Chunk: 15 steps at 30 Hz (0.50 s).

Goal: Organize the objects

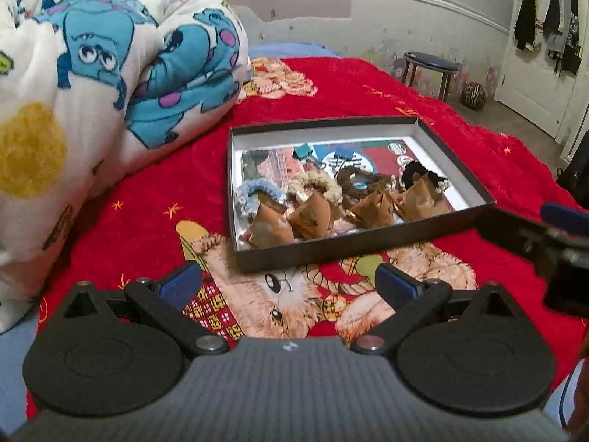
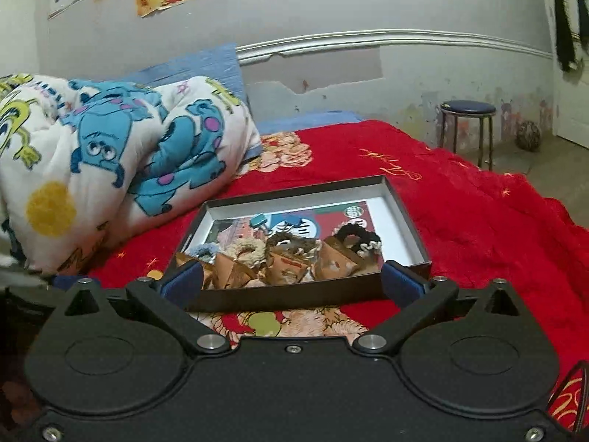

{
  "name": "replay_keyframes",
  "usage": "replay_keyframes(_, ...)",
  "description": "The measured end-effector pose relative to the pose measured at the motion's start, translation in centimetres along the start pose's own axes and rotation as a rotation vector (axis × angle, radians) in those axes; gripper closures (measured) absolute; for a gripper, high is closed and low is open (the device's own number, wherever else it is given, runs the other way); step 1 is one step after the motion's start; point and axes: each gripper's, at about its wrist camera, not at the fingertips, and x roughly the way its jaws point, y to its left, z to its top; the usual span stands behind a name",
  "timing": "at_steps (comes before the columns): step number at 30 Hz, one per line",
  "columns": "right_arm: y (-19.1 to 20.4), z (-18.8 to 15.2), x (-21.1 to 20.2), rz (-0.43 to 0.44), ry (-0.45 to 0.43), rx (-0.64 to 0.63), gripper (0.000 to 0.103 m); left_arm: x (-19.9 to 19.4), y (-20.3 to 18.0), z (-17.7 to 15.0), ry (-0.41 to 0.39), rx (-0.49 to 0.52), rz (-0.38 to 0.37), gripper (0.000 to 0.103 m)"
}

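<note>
A shallow black box (image 1: 331,252) (image 2: 294,294) lies on the red bed cover. Inside it are several scrunchies: blue (image 1: 254,193), cream (image 1: 316,184), brown (image 1: 362,180) and black (image 1: 419,171), each next to a brown paper packet (image 1: 309,217). A printed card and a teal clip (image 1: 303,151) lie on the box floor. My left gripper (image 1: 291,281) is open and empty, just in front of the box. My right gripper (image 2: 292,280) is open and empty, close to the box's near wall. The right gripper also shows at the right edge of the left wrist view (image 1: 533,237).
A folded cartoon blanket (image 1: 110,84) is piled at the left, with a blue pillow (image 2: 191,70) behind it. A stool (image 2: 467,125) and a ball (image 2: 528,135) stand on the floor by the far wall. Clothes hang on a door (image 1: 545,11) at the right.
</note>
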Motion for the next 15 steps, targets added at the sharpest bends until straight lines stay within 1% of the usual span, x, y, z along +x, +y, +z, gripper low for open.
replay_keyframes(3,-0.2,-0.1,0.2,-0.005,0.014,0.008,0.000,0.0,0.2,0.0,-0.002,-0.007,0.016,0.000)
replay_keyframes(6,0.1,-0.2,0.3,-0.014,0.021,-0.012,0.000,-0.3,0.4,0.0,-0.009,-0.008,0.024,0.000)
replay_keyframes(10,0.3,-0.4,0.6,-0.013,0.031,-0.032,0.000,-0.4,0.6,0.0,-0.009,-0.011,0.017,0.000)
replay_keyframes(15,0.0,-0.6,1.1,-0.060,0.044,-0.007,0.000,-0.6,0.7,0.2,-0.034,0.000,0.037,0.000)
